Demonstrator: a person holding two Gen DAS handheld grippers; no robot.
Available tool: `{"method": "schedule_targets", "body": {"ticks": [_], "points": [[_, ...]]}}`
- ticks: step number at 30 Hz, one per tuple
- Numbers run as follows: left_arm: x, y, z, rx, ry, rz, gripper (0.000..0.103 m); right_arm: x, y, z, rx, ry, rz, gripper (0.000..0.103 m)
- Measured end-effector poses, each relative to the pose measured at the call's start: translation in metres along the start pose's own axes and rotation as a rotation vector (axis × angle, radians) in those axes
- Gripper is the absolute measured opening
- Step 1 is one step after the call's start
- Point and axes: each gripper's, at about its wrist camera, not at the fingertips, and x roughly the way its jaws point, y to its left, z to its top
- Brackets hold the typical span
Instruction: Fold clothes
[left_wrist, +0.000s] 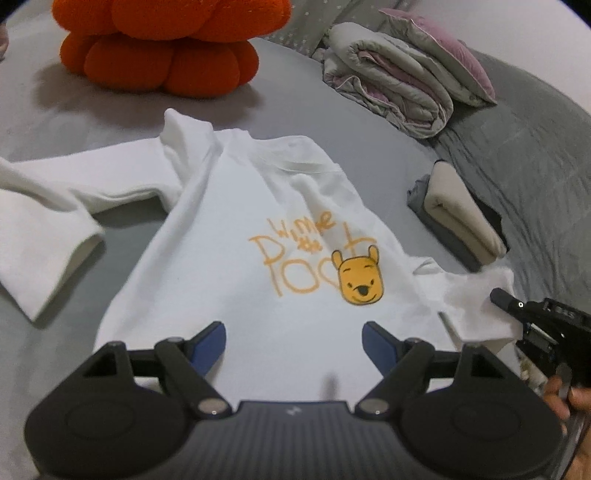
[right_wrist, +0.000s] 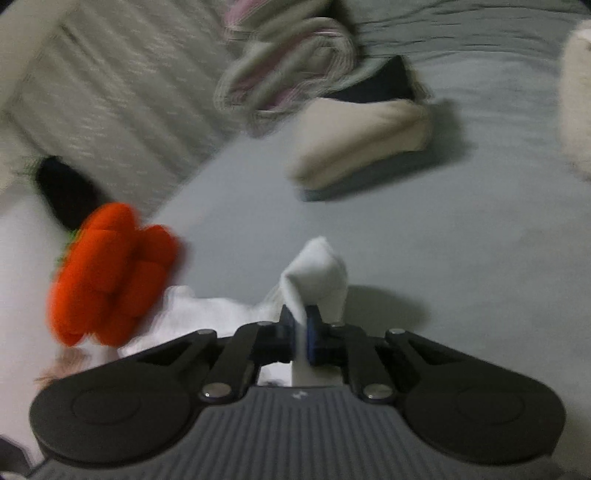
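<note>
Now the right gripper (right_wrist: 301, 328) is pinching the white sweatshirt (left_wrist: 229, 236) sleeve at lower right — carry it smoothly across the print; the left gripper (left_wrist: 293, 338) is hovering spread.

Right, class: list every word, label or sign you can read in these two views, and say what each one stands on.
"Winnie the Pooh": orange handwritten print, beside a yellow bear face, on the white long-sleeved sweatshirt spread on the grey bed sheet.
A small pale logo mark on each gripper's ribbed grey body: a symbol, not readable letters.
Nothing else carries text.
</note>
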Motion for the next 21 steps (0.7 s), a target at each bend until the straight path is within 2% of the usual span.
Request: {"method": "schedule_targets", "body": {"ticks": [4, 8, 13, 21], "points": [[0.002, -0.001, 0.002, -0.039, 0.005, -0.045, 0.078, 0.001, 0.025, -0.011, -0.008, 0.072, 0.177, 0.010], [0.001, 0.001, 0.004, -0.082, -0.001, -0.091, 0.077, 0.009, 0.049, -0.031, -0.057, 0.167, 0.269, 0.010], [-0.001, 0.003, 0.006, -0.113, -0.010, -0.136, 0.076, 0.024, 0.074, -0.060, -0.136, 0.291, 0.310, 0.010], [0.003, 0.000, 0.005, -0.081, -0.005, -0.122, 0.068, 0.044, 0.098, -0.103, -0.274, 0.503, 0.319, 0.010]]}}
